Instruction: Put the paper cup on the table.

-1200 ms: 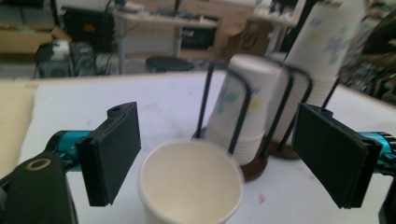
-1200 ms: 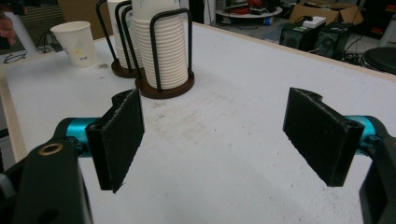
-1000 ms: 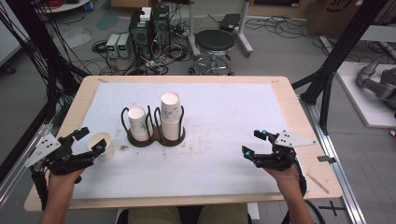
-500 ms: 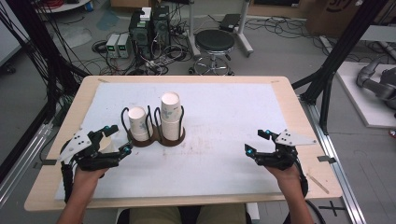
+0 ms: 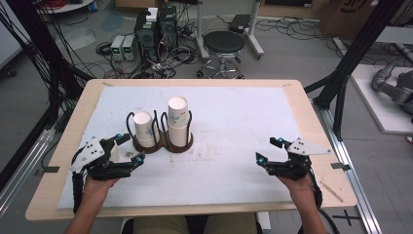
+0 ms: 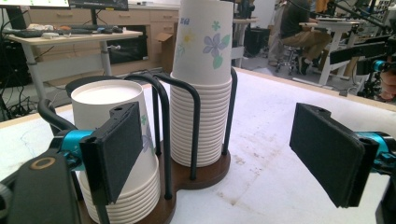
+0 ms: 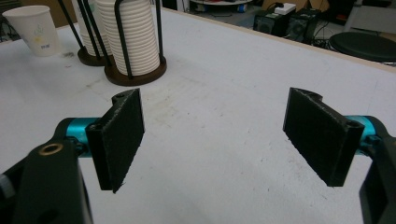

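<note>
Since the earlier frames the left claw has travelled from the left edge of the worktop toward the middle, and it now sits just left and near of the cup holder, while the right claw has kept its place at the near right. The left claw's jaws have just been closing a little, yet they stand wide apart with nothing between them.

The worktop is a pale wooden board covered by a white mat, scuffed with faint brown marks. On the mat, left of centre, stands the cup holder: a dark wooden base with two rings of upright black wire rods.

The right compartment holds the taller stack of paper cups, white with a small flower print, its top cup rising well above the rods. The left compartment holds the shorter stack of paper cups, whose top sits about level with the rod tips. In the left gripper view the shorter stack is just behind the left pad, not touched by it as far as can be told, and the taller stack lies farther off, between the jaws' line of sight.

A single loose cup stands upright on the mat to the left of the holder, seen far off in the right gripper view.

The right claw is also wide open and empty, hovering over bare mat well apart from the holder.
</note>
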Demonstrator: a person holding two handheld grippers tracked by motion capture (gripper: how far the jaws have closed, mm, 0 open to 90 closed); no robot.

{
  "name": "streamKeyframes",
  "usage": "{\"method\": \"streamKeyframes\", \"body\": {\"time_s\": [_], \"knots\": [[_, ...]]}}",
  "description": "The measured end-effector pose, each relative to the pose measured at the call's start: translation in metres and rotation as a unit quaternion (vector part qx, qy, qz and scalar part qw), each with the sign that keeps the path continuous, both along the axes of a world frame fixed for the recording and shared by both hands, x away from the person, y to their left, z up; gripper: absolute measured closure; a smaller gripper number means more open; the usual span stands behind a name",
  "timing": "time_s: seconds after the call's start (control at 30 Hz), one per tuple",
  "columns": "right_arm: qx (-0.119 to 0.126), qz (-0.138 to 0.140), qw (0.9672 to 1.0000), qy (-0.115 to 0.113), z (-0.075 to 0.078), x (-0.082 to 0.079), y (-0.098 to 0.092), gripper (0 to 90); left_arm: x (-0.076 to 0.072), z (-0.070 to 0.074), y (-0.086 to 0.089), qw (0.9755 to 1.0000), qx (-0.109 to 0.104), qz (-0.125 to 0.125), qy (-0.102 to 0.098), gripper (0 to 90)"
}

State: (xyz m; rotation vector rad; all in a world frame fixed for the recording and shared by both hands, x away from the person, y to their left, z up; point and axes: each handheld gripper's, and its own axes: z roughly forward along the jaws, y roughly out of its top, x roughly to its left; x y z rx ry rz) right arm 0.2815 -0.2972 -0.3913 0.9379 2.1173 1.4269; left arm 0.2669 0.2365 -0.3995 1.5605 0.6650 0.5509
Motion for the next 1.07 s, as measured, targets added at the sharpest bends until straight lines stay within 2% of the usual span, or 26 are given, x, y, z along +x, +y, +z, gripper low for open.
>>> {"method": "streamKeyframes", "body": {"time_s": [1.07], "knots": [[0.000, 0.003, 1.0000, -0.001, -0.0012, -0.0005, -0.0002, 21.1, -0.0005, -0.0057, -0.0004, 0.9999, 0.012, 0.004, -0.001, 18.5]]}}
